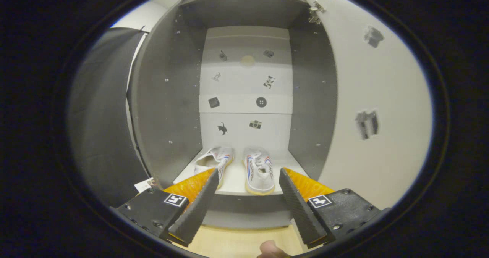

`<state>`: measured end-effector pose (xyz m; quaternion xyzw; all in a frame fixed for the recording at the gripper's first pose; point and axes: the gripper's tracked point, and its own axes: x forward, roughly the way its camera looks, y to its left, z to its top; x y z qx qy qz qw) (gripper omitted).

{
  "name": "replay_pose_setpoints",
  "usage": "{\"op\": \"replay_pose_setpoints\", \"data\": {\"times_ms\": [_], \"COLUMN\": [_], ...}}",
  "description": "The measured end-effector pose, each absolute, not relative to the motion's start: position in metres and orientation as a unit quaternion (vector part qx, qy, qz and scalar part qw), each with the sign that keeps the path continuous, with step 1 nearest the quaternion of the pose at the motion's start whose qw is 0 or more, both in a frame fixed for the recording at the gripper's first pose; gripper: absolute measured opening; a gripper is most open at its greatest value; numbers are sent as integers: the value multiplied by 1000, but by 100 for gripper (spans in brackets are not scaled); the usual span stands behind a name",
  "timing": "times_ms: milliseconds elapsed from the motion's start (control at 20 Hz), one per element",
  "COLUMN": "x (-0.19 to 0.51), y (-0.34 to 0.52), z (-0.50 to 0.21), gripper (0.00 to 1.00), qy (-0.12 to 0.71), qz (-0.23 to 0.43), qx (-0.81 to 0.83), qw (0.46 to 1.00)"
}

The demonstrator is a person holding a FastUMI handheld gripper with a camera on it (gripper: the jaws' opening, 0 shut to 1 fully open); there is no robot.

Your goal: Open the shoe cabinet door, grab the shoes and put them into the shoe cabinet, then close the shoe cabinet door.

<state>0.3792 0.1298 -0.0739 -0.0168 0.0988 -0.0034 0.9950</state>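
Note:
The shoe cabinet [168,97] stands open straight ahead, with grey side walls and a white back panel. Its door [382,109] is swung wide to the right. Two white shoes with red and blue stripes sit side by side on the bottom shelf [233,179]. The left shoe [214,160] lies partly behind my left finger. The right shoe [259,170] points toward me, just beyond the gap between the fingers. My gripper [248,183] is open and holds nothing, a little in front of the shelf's edge.
Small black stickers dot the cabinet's back panel [244,109] and the door's inner face. A dark cloth wall [103,116] rises left of the cabinet. A small white tag [144,184] lies at the cabinet's lower left corner. Pale wooden floor [237,242] and a fingertip [271,249] show below.

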Motion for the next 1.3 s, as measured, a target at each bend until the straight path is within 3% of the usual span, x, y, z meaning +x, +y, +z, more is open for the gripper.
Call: {"op": "replay_pose_setpoints", "data": {"times_ms": [200, 600, 1000, 1300], "x": [304, 154, 42, -6], "y": [134, 143, 62, -26], "z": [-60, -42, -16, 5], "gripper": [100, 100, 100, 100], "qy": [102, 118, 90, 49], "qz": [9, 117, 117, 67], "qx": [-10, -10, -36, -54], "qw": [995, 986, 988, 995]}}
